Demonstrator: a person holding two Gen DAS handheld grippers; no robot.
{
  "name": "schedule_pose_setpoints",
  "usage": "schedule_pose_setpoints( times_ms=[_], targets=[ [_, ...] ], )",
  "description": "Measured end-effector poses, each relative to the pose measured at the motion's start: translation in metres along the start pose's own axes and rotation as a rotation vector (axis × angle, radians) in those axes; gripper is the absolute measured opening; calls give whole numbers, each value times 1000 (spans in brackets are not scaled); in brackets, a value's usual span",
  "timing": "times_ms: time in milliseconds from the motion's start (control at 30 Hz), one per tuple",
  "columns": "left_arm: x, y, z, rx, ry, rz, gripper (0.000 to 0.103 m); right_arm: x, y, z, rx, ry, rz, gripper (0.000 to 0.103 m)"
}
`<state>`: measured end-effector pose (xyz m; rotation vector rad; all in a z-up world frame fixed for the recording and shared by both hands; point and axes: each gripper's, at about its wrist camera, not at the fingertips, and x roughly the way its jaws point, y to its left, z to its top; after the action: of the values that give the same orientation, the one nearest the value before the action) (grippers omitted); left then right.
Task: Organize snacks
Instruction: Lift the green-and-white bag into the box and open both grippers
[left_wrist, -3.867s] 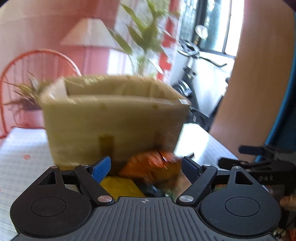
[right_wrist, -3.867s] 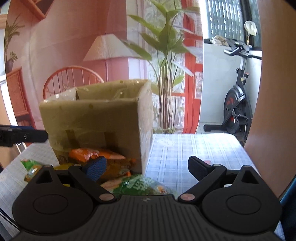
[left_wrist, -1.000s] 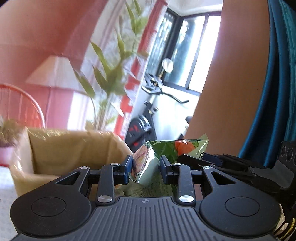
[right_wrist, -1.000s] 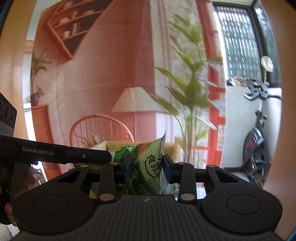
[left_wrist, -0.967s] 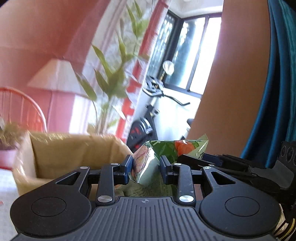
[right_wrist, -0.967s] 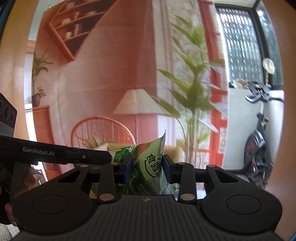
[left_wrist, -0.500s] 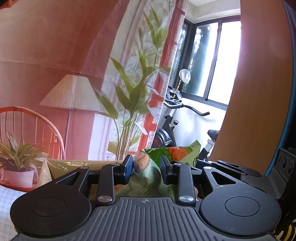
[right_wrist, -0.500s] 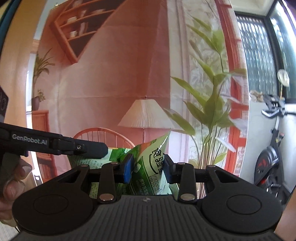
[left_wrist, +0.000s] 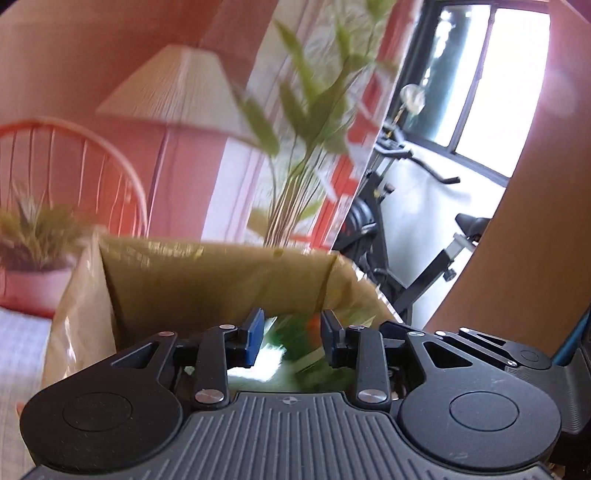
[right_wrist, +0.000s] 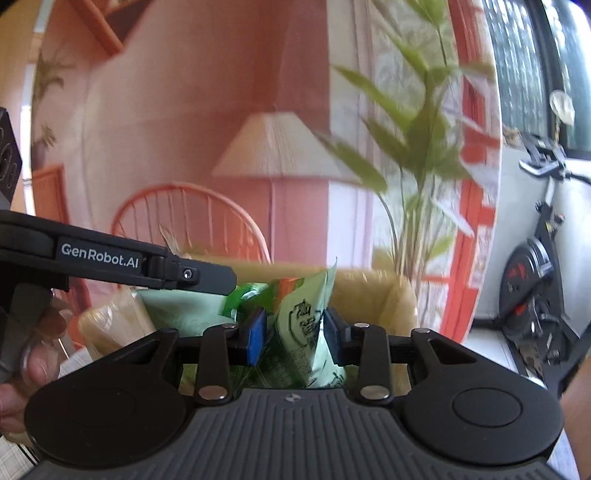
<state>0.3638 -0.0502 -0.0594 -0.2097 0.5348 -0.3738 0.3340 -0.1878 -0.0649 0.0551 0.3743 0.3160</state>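
Observation:
An open cardboard box (left_wrist: 207, 280) lined with clear plastic sits just beyond my left gripper (left_wrist: 291, 336). Its jaws are opening. A blurred green snack bag (left_wrist: 291, 354) with an orange patch hangs low between them, over the box's inside, and the pads no longer seem to press it. In the right wrist view, my right gripper (right_wrist: 293, 336) is shut on a pale green snack bag (right_wrist: 303, 325) with printed characters, above the same box (right_wrist: 380, 291). A finger of the left gripper (right_wrist: 192, 275) reaches in from the left beside more green packaging. Whether that is the same bag I cannot tell.
A person's hand (right_wrist: 33, 354) holds the left gripper's handle. A checked tablecloth (left_wrist: 18, 332) shows left of the box. Behind the box stand an orange wire chair (right_wrist: 192, 218), a small potted plant (left_wrist: 37, 251), a floor lamp (left_wrist: 177, 92), a tall plant (right_wrist: 417, 155) and an exercise bike (right_wrist: 535, 295).
Both grippers have moved forward and down over the box, whose opening now fills the lower middle. The green bag has sunk lower between the left jaws. The right grip is unchanged.

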Motion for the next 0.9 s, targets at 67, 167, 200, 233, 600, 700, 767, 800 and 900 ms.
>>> schedule_pose_setpoints(
  times_ms=[67,167,200,233,600,700,767,800,900],
  targets=[
    [-4,3,-2,-3,-8,11,60,1,-1,-4,15,24,-20,37],
    [-16,7,-2,-6,-26,25,62,-8,-4,-9,40,27,-33,37],
    [-22,9,-2,-7,-27,20,62,-13,-5,-10,50,22,-29,37],
    [-28,11,-3,-7,-30,20,62,-18,-5,-11,60,16,-26,37],
    [-106,44,-31,-10,-24,88,71,-84,-3,-48,201,-46,14,45],
    [-125,61,-47,-17,-8,113,72,-97,-2,-63,230,-45,5,47],
    [-135,70,-59,-28,-1,129,73,-105,0,-74,235,-37,-7,47],
    [-140,75,-67,-35,4,144,73,-109,1,-79,234,-31,-14,47],
    [-149,87,-85,-54,13,181,75,-118,1,-98,242,-6,-35,49]
  ],
)
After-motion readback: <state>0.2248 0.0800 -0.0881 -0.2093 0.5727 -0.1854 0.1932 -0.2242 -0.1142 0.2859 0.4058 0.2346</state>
